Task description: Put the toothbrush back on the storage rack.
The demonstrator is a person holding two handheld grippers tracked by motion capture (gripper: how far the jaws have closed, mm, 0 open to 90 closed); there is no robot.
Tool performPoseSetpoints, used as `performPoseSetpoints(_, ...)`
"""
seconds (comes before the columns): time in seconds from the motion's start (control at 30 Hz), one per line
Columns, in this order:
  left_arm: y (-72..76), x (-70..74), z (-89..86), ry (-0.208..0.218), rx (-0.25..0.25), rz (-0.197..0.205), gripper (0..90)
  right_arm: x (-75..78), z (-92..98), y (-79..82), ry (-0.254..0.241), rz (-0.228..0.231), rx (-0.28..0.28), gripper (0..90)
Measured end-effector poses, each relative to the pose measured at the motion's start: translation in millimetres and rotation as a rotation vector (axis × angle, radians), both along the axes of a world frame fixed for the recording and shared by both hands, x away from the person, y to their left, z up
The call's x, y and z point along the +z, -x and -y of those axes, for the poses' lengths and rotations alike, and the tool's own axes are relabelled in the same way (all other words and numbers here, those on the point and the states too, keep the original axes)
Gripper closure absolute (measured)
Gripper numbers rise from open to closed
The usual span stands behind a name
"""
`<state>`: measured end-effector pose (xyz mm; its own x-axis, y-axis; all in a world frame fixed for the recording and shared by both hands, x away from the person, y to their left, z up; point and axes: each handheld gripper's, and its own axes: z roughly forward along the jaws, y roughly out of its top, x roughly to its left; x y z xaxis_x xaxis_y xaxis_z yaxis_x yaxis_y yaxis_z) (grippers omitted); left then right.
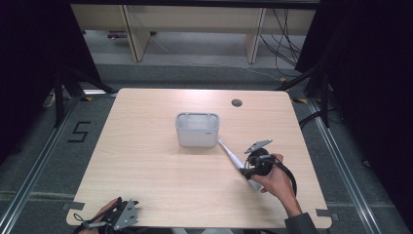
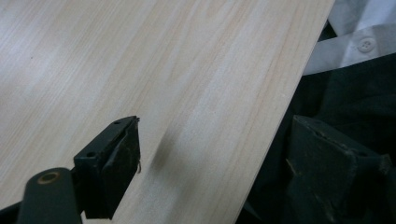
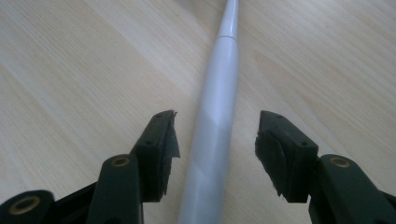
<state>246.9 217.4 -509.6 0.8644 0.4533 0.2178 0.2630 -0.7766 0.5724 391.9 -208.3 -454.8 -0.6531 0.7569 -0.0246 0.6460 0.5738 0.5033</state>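
A slender white toothbrush-like wand (image 1: 233, 158) lies flat on the wooden table (image 1: 146, 161), its thin end pointing at a grey-white open bin (image 1: 197, 129) in the middle. My right gripper (image 1: 247, 170) hovers over the wand's thick end. In the right gripper view the wand (image 3: 217, 93) runs up between the jaws of the right gripper (image 3: 217, 128), which stand open, with a gap on both sides between pad and wand. My left gripper (image 1: 122, 214) rests at the table's front left edge. The left gripper (image 2: 215, 158) is wide open and holds nothing; one jaw is over the wood, the other past the edge.
A round cable hole (image 1: 236, 103) sits in the table's far right part. Dark stands and cables flank the table on both sides. Past the table edge (image 2: 280, 126) in the left gripper view are a person's white shirt (image 2: 359, 42) and dark clothing.
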Motion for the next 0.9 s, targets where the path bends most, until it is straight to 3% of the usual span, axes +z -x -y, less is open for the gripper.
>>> performPoseSetpoints(0.1,0.3,0.4,0.1,0.002,-0.003,0.0,16.7,-1.6,-4.4,-7.3,0.016,-0.043,0.0,46.9)
performPoseSetpoints(0.17,-0.1,0.3,-0.1,0.001,-0.004,-0.002,16.8,-2.5,-4.6,-10.4,0.034,-0.025,0.019,47.0)
performPoseSetpoints(0.27,0.3,0.1,-0.1,0.011,-0.007,0.0,16.8,-4.8,-11.1,-19.0,0.078,-0.072,0.032,48.0)
performPoseSetpoints(0.33,0.2,0.4,-0.3,0.009,-0.005,0.0,16.8,-6.1,-12.7,-23.1,0.076,-0.075,0.041,49.2)
performPoseSetpoints(0.4,0.2,0.4,-0.3,0.009,-0.004,0.0,16.8,-7.5,-15.5,-26.8,0.083,-0.118,0.026,49.3)
performPoseSetpoints(0.43,0.3,0.3,-0.2,0.01,-0.007,0.0,16.8,-8.0,-15.4,-29.1,0.093,-0.101,0.04,50.0)
performPoseSetpoints(0.53,0.1,0.3,-0.2,0.009,-0.005,0.0,16.7,-9.3,-18.2,-34.6,0.098,-0.112,0.045,50.8)
performPoseSetpoints(0.57,0.2,0.3,-0.1,0.011,-0.006,0.001,16.8,-9.5,-19.7,-36.0,0.101,-0.128,0.028,51.2)
performPoseSetpoints(0.73,0.2,0.0,-0.2,0.01,-0.006,0.0,16.8,-12.1,-21.8,-42.5,0.116,-0.145,0.043,51.8)
performPoseSetpoints(0.77,0.3,0.2,-0.2,0.011,-0.006,0.0,16.7,-14.6,-23.0,-46.2,0.136,-0.171,0.045,52.7)
performPoseSetpoints(0.9,0.3,-0.1,0.1,0.01,-0.006,0.0,16.8,-16.9,-24.2,-50.9,0.148,-0.195,0.055,54.3)
